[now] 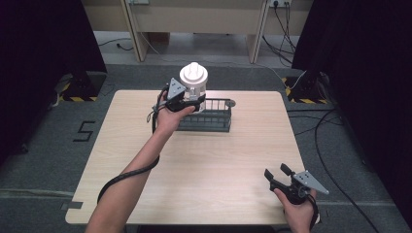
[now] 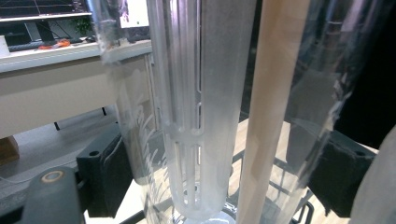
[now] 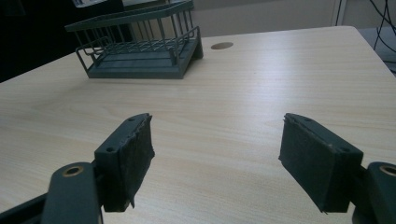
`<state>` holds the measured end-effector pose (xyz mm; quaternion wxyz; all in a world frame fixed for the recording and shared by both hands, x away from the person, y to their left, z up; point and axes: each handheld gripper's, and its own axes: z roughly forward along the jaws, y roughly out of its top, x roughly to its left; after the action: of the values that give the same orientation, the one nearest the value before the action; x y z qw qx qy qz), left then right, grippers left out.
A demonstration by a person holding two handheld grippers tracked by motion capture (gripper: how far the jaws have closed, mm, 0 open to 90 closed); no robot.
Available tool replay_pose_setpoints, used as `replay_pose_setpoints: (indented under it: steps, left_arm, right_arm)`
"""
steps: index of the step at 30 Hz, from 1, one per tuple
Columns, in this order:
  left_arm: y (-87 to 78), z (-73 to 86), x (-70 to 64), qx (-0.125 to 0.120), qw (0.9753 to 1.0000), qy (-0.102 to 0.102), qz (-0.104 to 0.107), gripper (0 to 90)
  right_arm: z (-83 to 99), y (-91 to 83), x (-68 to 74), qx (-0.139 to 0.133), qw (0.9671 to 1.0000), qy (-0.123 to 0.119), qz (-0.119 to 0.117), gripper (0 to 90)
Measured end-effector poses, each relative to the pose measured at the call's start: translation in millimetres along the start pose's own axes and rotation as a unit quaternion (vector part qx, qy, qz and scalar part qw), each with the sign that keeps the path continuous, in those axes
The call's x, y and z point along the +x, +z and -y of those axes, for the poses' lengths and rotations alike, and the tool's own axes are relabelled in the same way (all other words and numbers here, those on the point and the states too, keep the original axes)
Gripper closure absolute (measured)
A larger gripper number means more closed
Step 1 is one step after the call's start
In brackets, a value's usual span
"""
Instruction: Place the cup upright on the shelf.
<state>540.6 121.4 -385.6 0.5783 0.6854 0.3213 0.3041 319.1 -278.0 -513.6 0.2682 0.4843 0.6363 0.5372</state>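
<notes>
While left gripper (image 1: 190,101) clamps clear jar (image 1: 194,82): rack (image 1: 210,121) partly hidden (rt gripper (image 1: 281,175) agape).

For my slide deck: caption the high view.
Left tongs hold a clear, white-lidded container above a dark wire rack; right tongs wait open near the table's front edge.

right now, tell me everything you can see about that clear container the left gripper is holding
The clear container is a see-through cylinder with a round white lid bearing a raised knob. Inside, a frosted white slotted tube runs down its middle. The wall looks like thin, glossy plastic. It stands about upright, lifted over the left end of the dark wire rack at the table's far side. The left gripper is shut on it, a black pad pressing each side of the wall. Whether its base touches the rack cannot be told.
</notes>
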Motion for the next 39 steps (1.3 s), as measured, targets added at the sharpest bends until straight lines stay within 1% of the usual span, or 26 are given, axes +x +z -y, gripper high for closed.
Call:
replay_pose_setpoints:
  steps: [3,9,11,18,22,31,39]
  left_arm:
    - [3.9,1.8,1.7,0.003,1.0000,-0.005,-0.003,17.5]
    - [10.0,3.9,4.7,0.011,0.9999,-0.008,-0.008,17.5]
    - [13.6,4.3,5.7,0.010,0.9997,-0.020,-0.011,17.5]
    - [22.3,6.3,6.2,0.018,0.9995,-0.019,-0.019,17.5]
    - [27.1,7.3,5.9,0.019,0.9993,-0.025,-0.021,17.5]
    - [35.5,15.3,4.0,0.032,0.9987,-0.025,-0.030,17.5]
    - [40.5,19.6,2.9,0.037,0.9984,-0.029,-0.030,17.5]
  right_arm:
    - [0.0,-0.2,0.1,0.001,1.0000,0.001,0.000,26.1]
    - [0.0,-0.4,0.0,0.000,1.0000,0.001,-0.001,26.0]
    - [0.1,-0.5,0.0,0.001,1.0000,0.001,-0.001,26.0]
    - [0.2,-0.6,-0.2,-0.001,1.0000,0.001,-0.001,26.0]
    - [0.2,-0.8,-0.4,-0.001,1.0000,0.001,-0.002,26.0]
    - [0.4,-1.5,-0.9,-0.001,1.0000,0.003,-0.003,26.0]
    - [0.5,-1.8,-1.2,-0.001,1.0000,0.002,-0.004,26.0]
